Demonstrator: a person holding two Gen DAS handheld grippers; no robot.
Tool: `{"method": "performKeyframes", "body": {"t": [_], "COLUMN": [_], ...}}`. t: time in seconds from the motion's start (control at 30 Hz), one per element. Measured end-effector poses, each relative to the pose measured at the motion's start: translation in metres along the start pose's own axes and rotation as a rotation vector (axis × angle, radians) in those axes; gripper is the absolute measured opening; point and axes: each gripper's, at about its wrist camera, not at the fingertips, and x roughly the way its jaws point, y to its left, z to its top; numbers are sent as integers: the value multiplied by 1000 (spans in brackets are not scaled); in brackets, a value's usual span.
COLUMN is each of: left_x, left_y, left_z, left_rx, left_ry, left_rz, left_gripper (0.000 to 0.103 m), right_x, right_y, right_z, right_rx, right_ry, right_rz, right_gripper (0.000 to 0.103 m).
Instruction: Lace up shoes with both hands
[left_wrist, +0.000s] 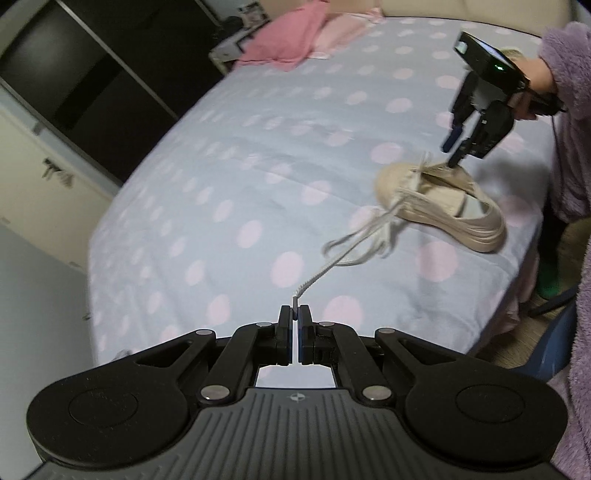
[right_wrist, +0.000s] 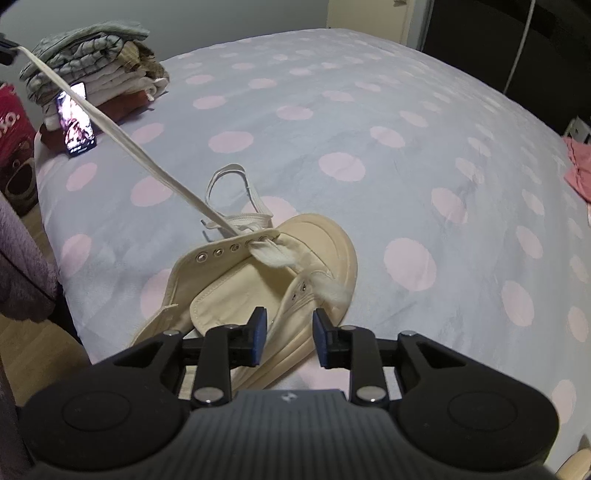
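Left gripper: My left gripper (left_wrist: 294, 314) is clamped hard on the tip of the lace (left_wrist: 334, 260), jaws pressed together with only the flat aglet between them.

Lace: From my pinch the lace runs taut and straight, off the bed, to the shoe (left_wrist: 439, 206); in the right wrist view it (right_wrist: 122, 136) enters an eyelet (right_wrist: 250, 242) on the upper's far flap.

Right gripper: My right gripper (right_wrist: 290, 338) hangs just above the shoe's near side with its jaws parted and nothing between the blue pads. In the left wrist view it (left_wrist: 453, 146) points steeply down at the shoe, one fingertip close to the upper; whether it touches I cannot tell.

Shoe: The cream canvas shoe (right_wrist: 258, 295) lies on the polka-dot bedcover (right_wrist: 369, 110), tongue exposed, flaps spread. Only the eyelets nearest the toe look laced; three more on the far flap stand empty.

Step in hand: By my reading, I am drawing the lace through its eyelet to take out slack.

Next move: It likely calls for my right gripper to steady the upper while my left brings the tip back to the next empty eyelet.

Beyond: A slack loop of lace (right_wrist: 229, 177) rests past the toe; a lit phone (right_wrist: 75, 120) leans on folded clothes (right_wrist: 96, 62) at the bed's far corner.
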Motion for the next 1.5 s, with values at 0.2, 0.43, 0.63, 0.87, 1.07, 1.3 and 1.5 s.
{"method": "performKeyframes", "body": {"t": [0.2,0.43,0.63,0.87,1.07,1.3,1.5], "left_x": [-12,-20,0,87,165,232,266], "left_y": [23,48,47,1,-25,-48,-62], "left_z": [-9,-16,-15,-16,-9,9,17], "left_rx": [-42,-79,-47,104,143,171,224], "left_ry": [40,76,104,213,240,203,174], "left_rz": [98,187,191,31,-77,-193,-250], "left_gripper": [0,0,0,0,0,0,0], "right_x": [-8,-61,-134,-132,-125,-117,-115], "right_y": [-8,-60,-124,-117,-118,-126,-132], "right_z": [-1,-16,-49,-48,-44,-41,-43], "right_rx": [12,14,28,2,-4,-7,0], "right_ry": [-10,-30,-51,-60,-46,-17,-5], "right_rz": [5,7,13,34,43,62,81], "right_gripper": [30,30,30,33,33,34,35]}}
